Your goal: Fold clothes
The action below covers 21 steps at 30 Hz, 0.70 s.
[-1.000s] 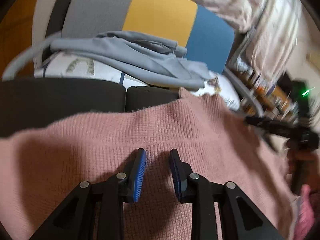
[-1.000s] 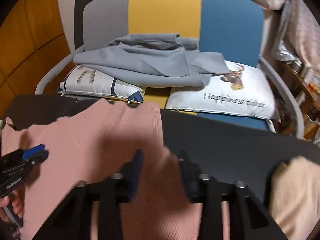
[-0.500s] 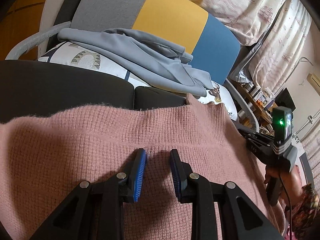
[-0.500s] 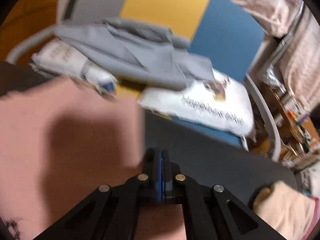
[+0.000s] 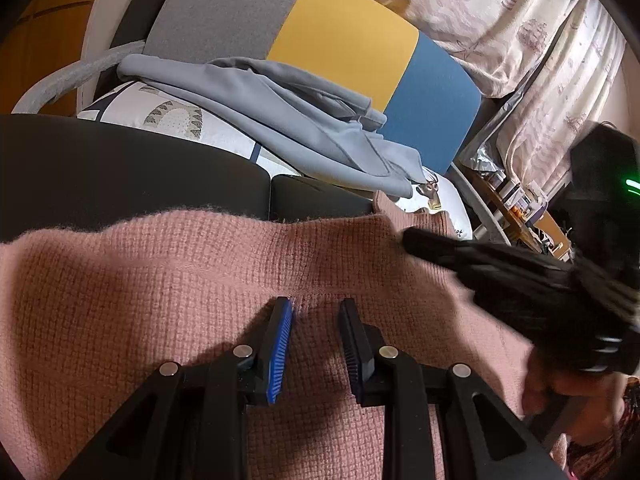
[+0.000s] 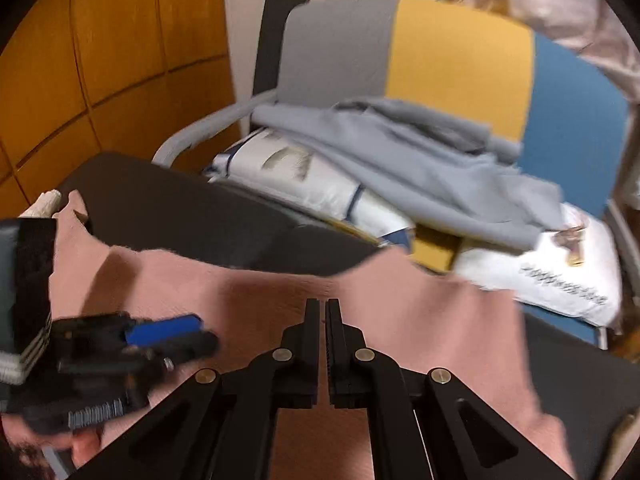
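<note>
A pink knit sweater (image 5: 160, 300) lies spread on a black table (image 5: 120, 168); it also shows in the right wrist view (image 6: 420, 312). My left gripper (image 5: 316, 308) is open, its blue-padded fingers resting low over the sweater with nothing between them. My right gripper (image 6: 323, 308) is nearly shut with a thin gap, over the sweater's middle; whether cloth is pinched I cannot tell. The right gripper shows blurred at the right of the left wrist view (image 5: 412, 238), over the sweater's far corner. The left gripper shows at the lower left of the right wrist view (image 6: 192, 336).
Behind the table stands a chair (image 5: 340, 40) with a grey, yellow and blue back, holding a grey garment (image 5: 288, 120) on white cushions (image 6: 560, 276). A cream cloth (image 6: 628, 436) lies at the table's right. Curtains (image 5: 540, 60) hang at right, a wooden wall (image 6: 100, 60) at left.
My right gripper has swung left over the sweater, and its jaws stay almost closed. My left gripper has stayed open on the sweater, shifting only slightly.
</note>
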Tool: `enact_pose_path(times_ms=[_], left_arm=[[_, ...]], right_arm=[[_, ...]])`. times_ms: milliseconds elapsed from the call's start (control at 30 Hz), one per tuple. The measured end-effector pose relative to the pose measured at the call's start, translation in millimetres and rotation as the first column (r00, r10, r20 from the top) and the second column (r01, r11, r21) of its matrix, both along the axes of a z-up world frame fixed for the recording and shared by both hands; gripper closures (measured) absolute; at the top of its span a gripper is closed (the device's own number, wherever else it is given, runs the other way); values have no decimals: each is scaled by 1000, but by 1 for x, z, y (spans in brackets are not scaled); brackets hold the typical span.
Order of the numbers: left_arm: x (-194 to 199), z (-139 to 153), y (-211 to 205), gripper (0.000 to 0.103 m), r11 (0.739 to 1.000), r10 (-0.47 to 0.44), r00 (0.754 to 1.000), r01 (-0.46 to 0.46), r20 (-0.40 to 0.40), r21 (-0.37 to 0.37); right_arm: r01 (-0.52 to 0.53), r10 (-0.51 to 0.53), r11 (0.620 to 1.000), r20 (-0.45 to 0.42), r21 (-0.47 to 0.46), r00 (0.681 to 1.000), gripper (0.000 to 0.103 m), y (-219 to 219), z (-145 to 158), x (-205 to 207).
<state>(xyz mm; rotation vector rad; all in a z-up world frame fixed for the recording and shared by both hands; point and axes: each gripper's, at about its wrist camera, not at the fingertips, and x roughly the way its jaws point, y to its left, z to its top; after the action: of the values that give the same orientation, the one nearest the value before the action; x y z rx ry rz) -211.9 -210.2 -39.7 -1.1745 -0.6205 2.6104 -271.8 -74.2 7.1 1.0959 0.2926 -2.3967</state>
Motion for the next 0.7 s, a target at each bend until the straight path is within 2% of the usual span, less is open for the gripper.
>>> enact_pose_path(times_ms=[100, 300, 333, 367, 400, 467, 500, 600, 633, 700], left_arm=[[0, -1, -1, 79, 1000, 1, 1000, -1, -1, 11], [1, -1, -7, 81, 999, 6, 1000, -6, -6, 52], [2, -1, -8, 81, 998, 6, 1000, -5, -8, 63], [4, 1, -12, 81, 996, 10, 1000, -10, -6, 84], [6, 2, -16, 81, 994, 16, 1000, -16, -2, 107], [12, 7, -26, 80, 988, 26, 1000, -26, 0, 154], [22, 13, -36, 80, 983, 45, 999, -40, -26, 180], [55, 33, -72, 80, 976, 151, 984, -133, -98, 172], [67, 39, -88, 80, 971, 200, 973, -183, -111, 153], [93, 45, -126, 79, 942, 324, 939, -309, -117, 129]], right_arm=[[72, -73, 993, 9, 88, 997, 99, -10, -24, -18], [165, -161, 983, -55, 81, 985, 98, -3, -28, -20], [168, -165, 984, -51, 66, 985, 94, -1, -24, -11], [170, -168, 984, -47, 52, 985, 85, 2, -20, -3], [172, -171, 984, -43, 37, 984, 68, 4, -15, 6], [177, -177, 984, -35, 7, 984, 55, 9, -7, 24], [180, -180, 984, -31, -7, 983, 55, 12, -3, 33], [140, -140, 990, -30, -14, 990, 56, 6, -3, 63], [119, -119, 993, -28, -14, 993, 56, 4, -4, 72], [82, -82, 997, -22, -14, 996, 61, -2, -7, 88]])
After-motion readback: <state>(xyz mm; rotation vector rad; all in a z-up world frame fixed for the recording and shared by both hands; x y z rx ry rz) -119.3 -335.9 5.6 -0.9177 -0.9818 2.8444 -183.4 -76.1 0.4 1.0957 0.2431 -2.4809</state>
